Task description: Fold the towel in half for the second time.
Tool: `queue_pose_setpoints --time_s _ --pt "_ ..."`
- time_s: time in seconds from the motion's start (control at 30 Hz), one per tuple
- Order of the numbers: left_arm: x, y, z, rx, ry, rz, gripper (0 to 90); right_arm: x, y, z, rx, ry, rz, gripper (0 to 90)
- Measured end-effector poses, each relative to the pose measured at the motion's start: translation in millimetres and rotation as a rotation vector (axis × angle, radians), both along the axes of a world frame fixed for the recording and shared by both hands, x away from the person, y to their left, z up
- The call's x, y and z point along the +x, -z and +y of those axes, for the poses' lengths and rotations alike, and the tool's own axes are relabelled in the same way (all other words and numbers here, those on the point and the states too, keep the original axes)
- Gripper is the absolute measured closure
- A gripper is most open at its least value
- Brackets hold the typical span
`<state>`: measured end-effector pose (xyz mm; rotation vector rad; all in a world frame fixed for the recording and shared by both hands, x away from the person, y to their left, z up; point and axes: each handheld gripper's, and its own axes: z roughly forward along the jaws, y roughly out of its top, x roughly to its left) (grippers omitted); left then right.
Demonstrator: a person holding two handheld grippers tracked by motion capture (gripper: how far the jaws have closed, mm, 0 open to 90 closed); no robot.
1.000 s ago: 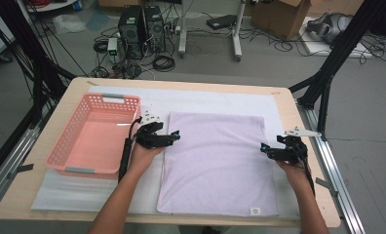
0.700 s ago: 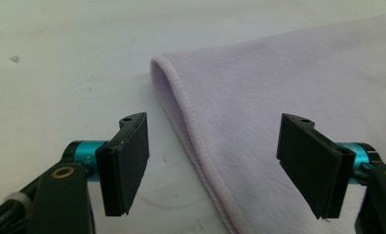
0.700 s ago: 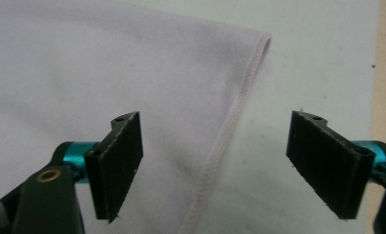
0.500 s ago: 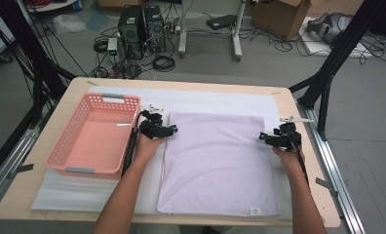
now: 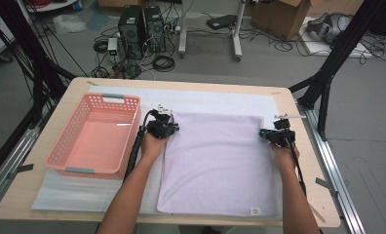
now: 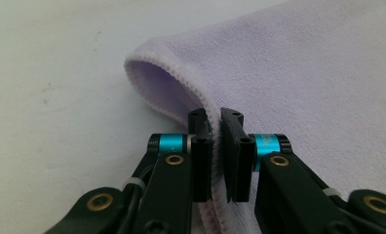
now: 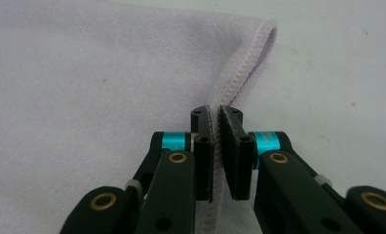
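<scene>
A wooden table carries a white sheet, and on it a lilac towel lies flat, spread across the middle and right, reaching from the far half to the near edge. A pink basket stands on the left, well apart from the towel.

Both forearms stretch forward from the near side, hands low at the towel's far corners. The left gripper sits at the far left corner; its jaws are closed on the hemmed edge, which curls up off the sheet. The right gripper is at the far right corner, jaws likewise pinched tight on the stitched hem, the cloth ridged upward.
</scene>
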<state>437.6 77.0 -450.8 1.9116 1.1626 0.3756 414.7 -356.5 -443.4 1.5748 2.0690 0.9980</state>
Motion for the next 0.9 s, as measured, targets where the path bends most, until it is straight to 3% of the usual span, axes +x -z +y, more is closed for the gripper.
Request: queue_pose_setpoints --time_s 0.07,0.13,0.23,0.3,0.47,0.57,0.67,0.77,0.87,0.9 --pt "0.7 -1.4 4.1 -0.013 -0.029 0.004 84.8 0.0 -0.5 -2.2 0.013 0.001 0.002 85.7" --pt "1.1 -5.6 8.6 -0.057 -0.055 -0.011 85.1 -0.8 -2.7 -4.4 0.012 0.017 -0.015 86.2" --pt "-1.4 -15.5 11.2 -0.1 -0.082 -0.069 85.3 -4.2 -12.1 -6.4 0.02 0.036 -0.1 86.6" --pt "-3.2 -19.4 13.6 -0.133 -0.086 -0.08 85.3 -6.4 -16.8 -6.8 0.037 0.037 -0.134 86.6" --pt "-13.8 -29.4 14.8 -0.122 -0.035 -0.093 85.2 -15.9 -25.6 -9.0 0.062 0.002 -0.153 86.6" --pt "-23.5 -36.3 17.9 -0.141 -0.017 -0.111 85.2 -26.4 -31.9 -10.2 0.069 -0.028 -0.165 86.5" --pt "-36.1 -38.2 22.1 -0.159 0.001 -0.114 85.1 -40.7 -35.3 -16.3 0.126 -0.042 -0.185 86.5" --pt "-50.7 -40.2 24.8 -0.17 0.024 -0.125 85.1 -56.4 -37.3 -17.3 0.117 -0.072 -0.19 86.4" --pt "-64.0 -44.3 25.7 -0.136 0.067 -0.129 85.0 -74.1 -39.0 -16.6 0.096 -0.1 -0.206 86.4" --pt "-69.0 -44.8 25.5 -0.143 0.072 -0.141 85.0 -78.1 -39.2 -16.7 0.093 -0.105 -0.208 86.4"
